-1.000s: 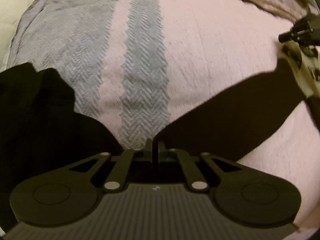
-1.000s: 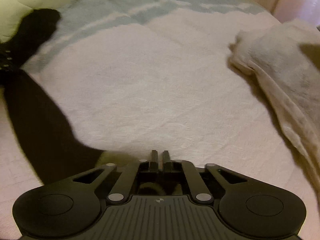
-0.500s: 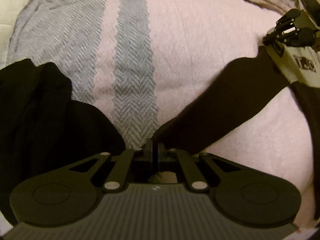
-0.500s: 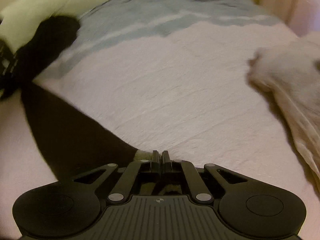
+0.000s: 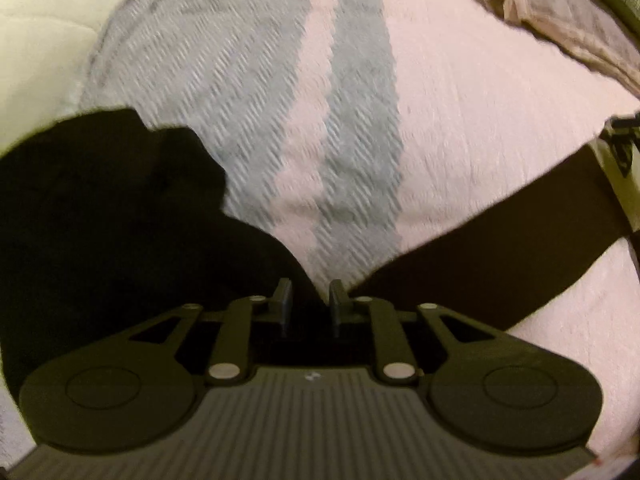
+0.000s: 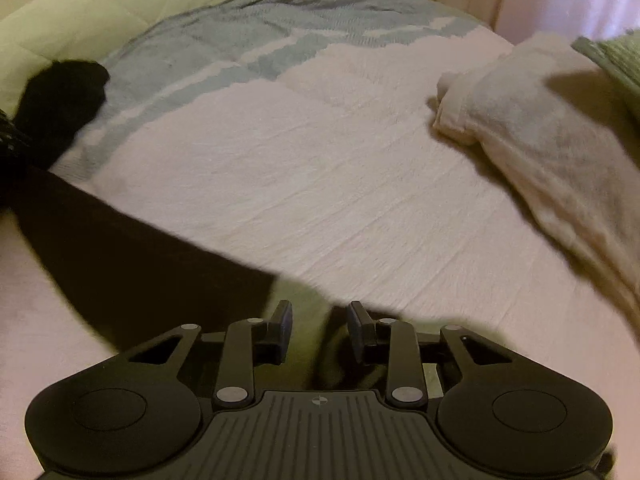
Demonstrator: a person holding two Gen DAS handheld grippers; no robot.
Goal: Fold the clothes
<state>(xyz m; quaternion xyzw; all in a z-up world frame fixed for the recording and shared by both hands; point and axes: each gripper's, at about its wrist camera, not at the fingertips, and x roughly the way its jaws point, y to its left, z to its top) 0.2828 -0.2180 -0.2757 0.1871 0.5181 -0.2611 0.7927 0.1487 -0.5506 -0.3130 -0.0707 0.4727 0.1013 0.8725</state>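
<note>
A black garment lies on the bed: a bunched heap (image 5: 112, 220) on the left and a long black strip (image 5: 500, 264) that runs off to the right. My left gripper (image 5: 308, 300) hovers over the spot where heap and strip meet. Its jaws are opening, with a narrow gap and no cloth pressed between the pads. In the right wrist view the same strip (image 6: 140, 268) ends in a pale cuff (image 6: 304, 304) under my right gripper (image 6: 320, 320). Those jaws are also opening and stand apart, the cuff lying loose below them. The right gripper (image 5: 624, 140) shows at the left view's right edge.
The pink bedspread (image 6: 320, 168) has grey-blue stripes (image 5: 352, 140) towards its far side. A cream folded cloth (image 6: 540, 152) lies at the right, with a green knit item (image 6: 616, 56) behind it. A pale quilt (image 5: 36, 40) borders the bed at the left.
Both grippers were shut on the ends of the black strip; now both pairs of jaws have parted and the cloth lies loose. The right gripper has drifted towards the left view's right edge.
</note>
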